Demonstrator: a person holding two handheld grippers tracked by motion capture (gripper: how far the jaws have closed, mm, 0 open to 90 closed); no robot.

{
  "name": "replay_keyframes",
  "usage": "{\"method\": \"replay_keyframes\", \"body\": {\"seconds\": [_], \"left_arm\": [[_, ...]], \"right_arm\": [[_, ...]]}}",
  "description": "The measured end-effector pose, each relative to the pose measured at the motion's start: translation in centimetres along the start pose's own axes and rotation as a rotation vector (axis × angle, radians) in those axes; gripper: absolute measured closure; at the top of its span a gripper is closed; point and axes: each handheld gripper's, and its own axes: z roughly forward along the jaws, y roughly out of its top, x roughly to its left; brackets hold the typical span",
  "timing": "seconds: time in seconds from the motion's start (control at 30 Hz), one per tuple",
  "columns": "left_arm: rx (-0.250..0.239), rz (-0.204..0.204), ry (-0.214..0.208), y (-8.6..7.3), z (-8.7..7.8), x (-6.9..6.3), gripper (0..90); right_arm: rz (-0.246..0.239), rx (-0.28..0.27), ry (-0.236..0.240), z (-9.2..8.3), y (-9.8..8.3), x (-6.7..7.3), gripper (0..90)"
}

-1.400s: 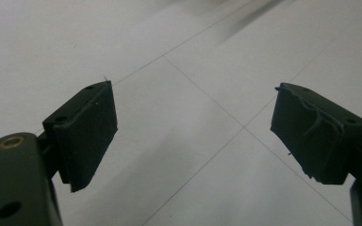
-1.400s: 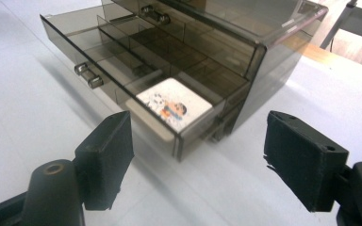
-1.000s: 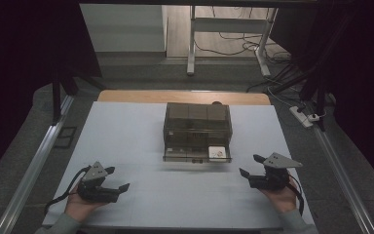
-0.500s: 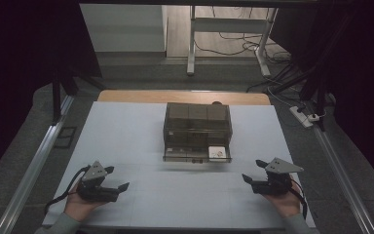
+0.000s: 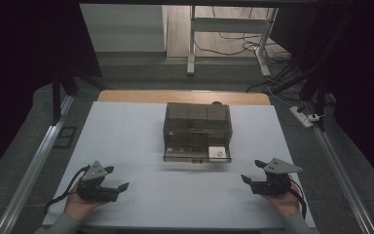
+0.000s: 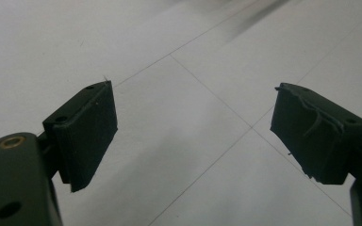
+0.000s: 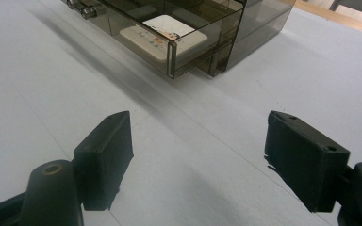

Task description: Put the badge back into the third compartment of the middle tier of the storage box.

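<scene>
Nearest you, your left gripper [image 5: 114, 187] rests low on the white bench [image 5: 126, 131] at the near left, its jaws standing apart with nothing between them. Your right gripper [image 5: 251, 171] sits at the near right, its jaws likewise apart and empty, pointing toward the middle. Farther off, at the bench's centre, stands the smoky drawer box [image 5: 197, 124]. Its bottom drawer [image 5: 197, 155] is pulled out toward you, and a white card [image 7: 167, 30] lies in the drawer's right end, well apart from both grippers.
</scene>
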Motion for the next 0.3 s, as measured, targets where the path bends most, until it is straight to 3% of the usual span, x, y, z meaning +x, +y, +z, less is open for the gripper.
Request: {"method": "replay_keyframes", "body": {"seconds": [0.3], "left_arm": [[-0.001, -0.001, 0.000, 0.01, -0.02, 0.01, 14.5]], "right_arm": [[0.000, 0.000, 0.002, -0.01, 0.02, 0.00, 23.6]]}}
